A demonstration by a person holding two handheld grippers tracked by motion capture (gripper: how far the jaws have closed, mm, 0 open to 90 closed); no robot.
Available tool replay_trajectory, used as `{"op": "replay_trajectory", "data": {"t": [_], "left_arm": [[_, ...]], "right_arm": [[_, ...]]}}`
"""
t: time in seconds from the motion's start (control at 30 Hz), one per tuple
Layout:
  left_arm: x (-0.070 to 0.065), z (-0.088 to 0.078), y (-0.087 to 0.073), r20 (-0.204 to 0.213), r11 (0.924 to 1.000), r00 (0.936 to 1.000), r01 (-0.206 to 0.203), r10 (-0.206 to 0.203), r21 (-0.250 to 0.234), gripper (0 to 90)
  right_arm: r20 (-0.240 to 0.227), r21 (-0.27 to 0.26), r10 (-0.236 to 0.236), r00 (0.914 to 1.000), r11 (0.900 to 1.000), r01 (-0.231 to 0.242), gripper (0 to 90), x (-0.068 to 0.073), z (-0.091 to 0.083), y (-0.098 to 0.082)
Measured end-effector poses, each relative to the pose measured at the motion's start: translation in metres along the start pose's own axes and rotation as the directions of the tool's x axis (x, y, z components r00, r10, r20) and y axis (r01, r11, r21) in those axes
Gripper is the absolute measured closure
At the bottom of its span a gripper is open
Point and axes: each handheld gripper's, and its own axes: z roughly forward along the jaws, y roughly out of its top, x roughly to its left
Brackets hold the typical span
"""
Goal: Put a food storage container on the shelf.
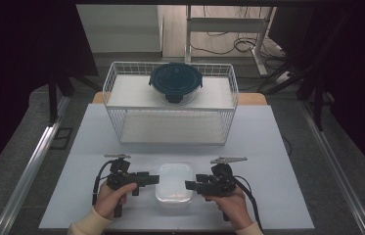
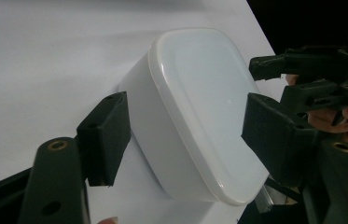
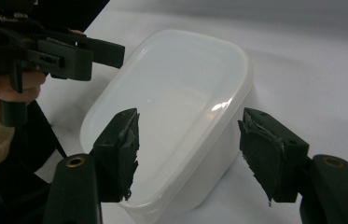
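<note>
A white translucent lidded container (image 1: 174, 182) lies near the table's front edge, between my two grippers. My left gripper (image 1: 156, 179) points at it from the left and my right gripper (image 1: 188, 185) from the right. In the left gripper view the container (image 2: 199, 107) sits between the jaws of my left gripper (image 2: 188, 135), which stand apart with no clear press on it. In the right gripper view the container (image 3: 176, 107) lies between the jaws of my right gripper (image 3: 194, 151), with a gap at the right pad. Both grippers are open.
A white wire basket (image 1: 116, 78) stands at the back of the table (image 1: 268, 147), with a round dark blue lidded container (image 1: 175, 82) on its upper shelf. The opposite gripper (image 2: 311, 70) (image 3: 69, 51) shows close by in each gripper view.
</note>
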Motion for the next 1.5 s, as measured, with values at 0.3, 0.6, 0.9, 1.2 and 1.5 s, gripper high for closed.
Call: {"op": "replay_trajectory", "data": {"t": [0.3, 0.6, 0.9, 1.2, 1.5], "left_arm": [[0.003, 0.006, 0.000, 0.025, 0.9996, 0.9995, 0.021, -0.021, 0.020, 42.5], [0.009, 0.012, -0.002, 0.080, 0.9967, 0.9949, 0.058, -0.062, 0.057, 52.4], [0.006, 0.005, -0.004, 0.076, 0.9968, 0.9942, 0.074, -0.076, 0.028, 67.7], [0.000, -0.004, -0.003, 0.074, 0.9991, 0.9964, 0.041, -0.042, 0.006, 74.0], [-0.006, -0.011, -0.003, 0.074, 0.9998, 0.9972, -0.004, 0.005, -0.018, 79.1]], "right_arm": [[-0.039, 0.015, 0.046, 0.9982, 0.999, -0.045, 46.2, -0.004, 0.005, -0.002], [-0.053, 0.014, 0.118, 0.9916, 0.993, -0.117, 57.0, -0.013, 0.004, -0.003], [-0.089, 0.014, 0.190, 0.9777, 0.982, -0.190, 68.0, -0.015, 0.003, -0.005], [-0.122, -0.008, 0.188, 0.9747, 0.982, -0.190, 74.8, -0.013, -0.005, -0.006], [-0.135, -0.038, 0.141, 0.9807, 0.988, -0.147, 80.8, -0.007, -0.013, -0.005]]}}
